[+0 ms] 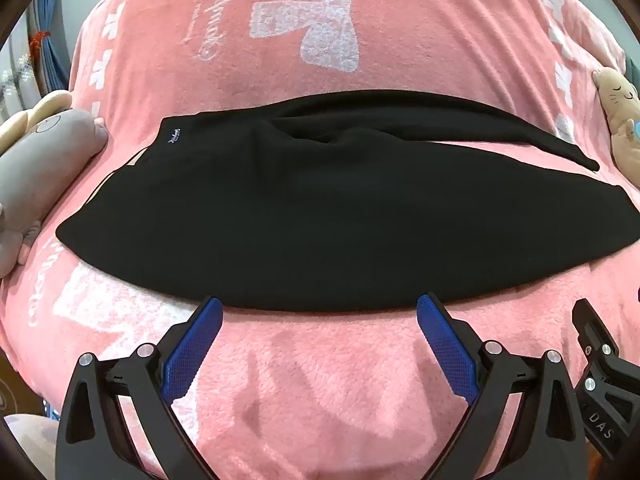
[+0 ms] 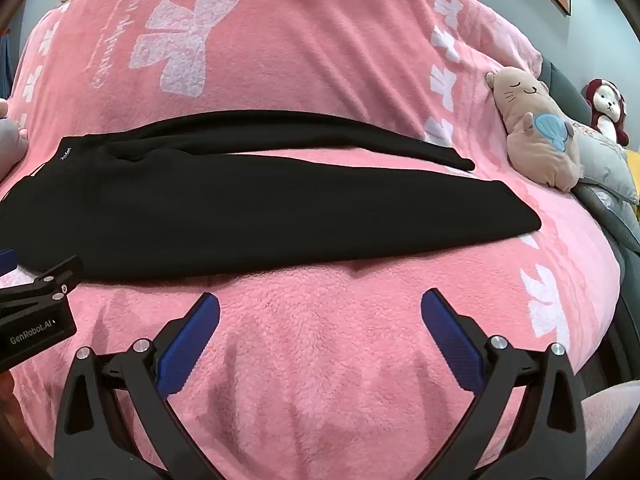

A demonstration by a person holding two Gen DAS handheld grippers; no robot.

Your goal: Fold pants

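Lying flat across the middle of a pink blanket (image 1: 360, 380), the black pants (image 1: 320, 220) stretch from a waistband with a small white logo (image 1: 175, 136) on the left to two leg ends on the right. We see the legs split apart toward the right, the far leg (image 2: 320, 132) thinner and angled away from the near one (image 2: 320, 216), with a wedge of pink showing between them.

We hold both tongs just short of the near edge of the pants. Our left gripper (image 1: 319, 312) stands wide apart, its blue pads (image 1: 192, 348) empty, the tips right at the hem of the dark cloth; whether they touch it we cannot tell. Our right gripper (image 2: 320, 308) is likewise spread wide with nothing between its pads, hovering over bare blanket near the pants.

Around the pants, the blanket bears a large white bow print (image 1: 316, 20) and rows of smaller bows along its sides. A grey plush toy (image 1: 40, 168) lies at the left edge, a tan cat plush (image 2: 536, 132) with a blue shell at the right, and a red-haired doll (image 2: 606, 108) sits beyond it.
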